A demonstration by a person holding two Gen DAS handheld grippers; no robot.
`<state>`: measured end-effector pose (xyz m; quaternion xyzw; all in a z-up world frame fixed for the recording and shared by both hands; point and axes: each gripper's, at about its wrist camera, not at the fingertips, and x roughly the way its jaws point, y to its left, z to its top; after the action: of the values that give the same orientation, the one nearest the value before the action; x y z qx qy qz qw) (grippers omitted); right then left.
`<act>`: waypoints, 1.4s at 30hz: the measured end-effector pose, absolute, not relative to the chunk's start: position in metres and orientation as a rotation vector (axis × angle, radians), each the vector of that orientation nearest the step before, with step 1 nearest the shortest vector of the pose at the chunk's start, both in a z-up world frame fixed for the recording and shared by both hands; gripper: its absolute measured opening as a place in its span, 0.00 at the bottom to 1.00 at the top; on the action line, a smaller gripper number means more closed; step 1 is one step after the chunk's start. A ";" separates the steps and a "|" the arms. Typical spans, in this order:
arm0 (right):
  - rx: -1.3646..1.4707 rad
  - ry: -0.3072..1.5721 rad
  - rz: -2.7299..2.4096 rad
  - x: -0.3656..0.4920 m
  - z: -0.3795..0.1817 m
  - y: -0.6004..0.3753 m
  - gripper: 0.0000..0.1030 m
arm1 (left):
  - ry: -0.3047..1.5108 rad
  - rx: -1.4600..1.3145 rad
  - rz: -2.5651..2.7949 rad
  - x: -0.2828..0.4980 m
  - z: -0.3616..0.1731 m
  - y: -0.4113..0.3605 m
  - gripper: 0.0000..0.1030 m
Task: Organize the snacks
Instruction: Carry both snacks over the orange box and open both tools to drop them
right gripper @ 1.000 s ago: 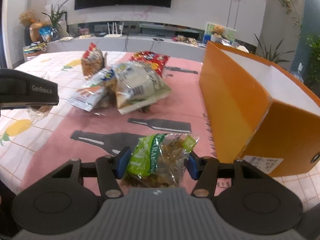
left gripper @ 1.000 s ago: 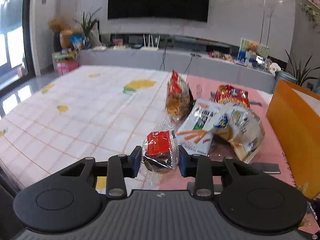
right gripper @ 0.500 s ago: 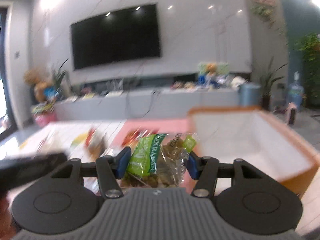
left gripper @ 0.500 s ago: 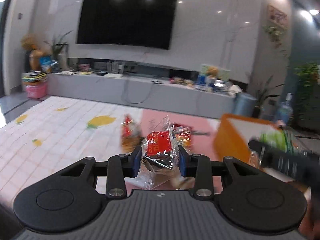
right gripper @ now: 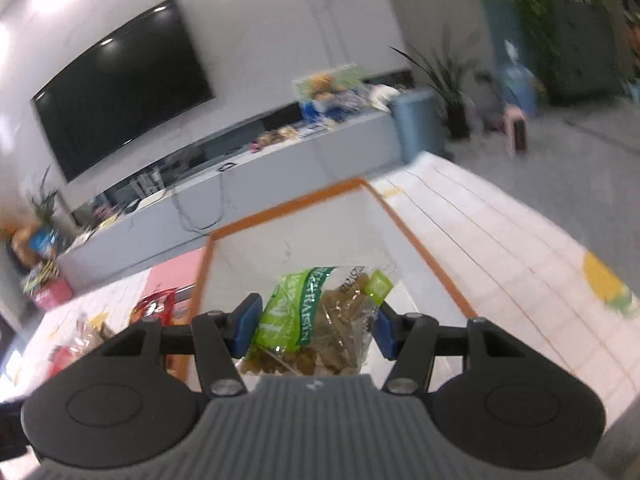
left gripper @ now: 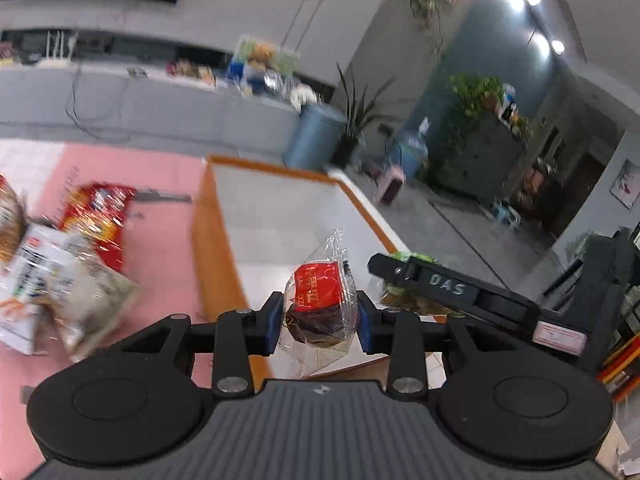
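Note:
My left gripper (left gripper: pixel 319 320) is shut on a small clear-wrapped snack with a red label (left gripper: pixel 320 300), held over the near end of the orange box (left gripper: pixel 218 276) with its white inside. My right gripper (right gripper: pixel 316 326) is shut on a green raisin bag (right gripper: pixel 316 320), held above the same orange box (right gripper: pixel 416 248). In the left wrist view the right gripper's black arm (left gripper: pixel 452 290) reaches in from the right over the box, the green bag peeking out beside it.
Several loose snack bags (left gripper: pixel 72 276) lie on the pink mat (left gripper: pixel 160 248) left of the box, a red bag (left gripper: pixel 100 216) among them. The tiled tablecloth (right gripper: pixel 520 264) runs on right of the box. Behind stand a grey TV bench (right gripper: pixel 240 184), a blue bin and plants.
Both grippers rose from the table and swung right with their snacks, from beside the snack pile to above the open orange box. The right gripper's arm has come into the left wrist view.

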<state>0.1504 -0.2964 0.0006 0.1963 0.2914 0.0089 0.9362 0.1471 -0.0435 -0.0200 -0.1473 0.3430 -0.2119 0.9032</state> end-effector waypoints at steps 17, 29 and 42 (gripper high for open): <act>0.380 0.646 0.024 0.167 -0.020 -0.295 0.55 | 0.682 -0.255 -0.316 0.149 -0.026 -0.067 0.51; 0.465 0.711 0.172 0.184 -0.035 -0.270 0.55 | 0.603 -0.273 -0.216 0.123 -0.011 -0.015 0.67; 0.401 0.727 0.155 0.199 -0.045 -0.247 0.58 | 0.669 -0.312 -0.120 0.124 -0.031 0.019 0.67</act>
<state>0.1985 -0.2469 -0.0451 0.1948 0.3527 0.0752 0.9121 0.1238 0.0193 -0.0306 -0.1524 0.3266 -0.0588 0.9309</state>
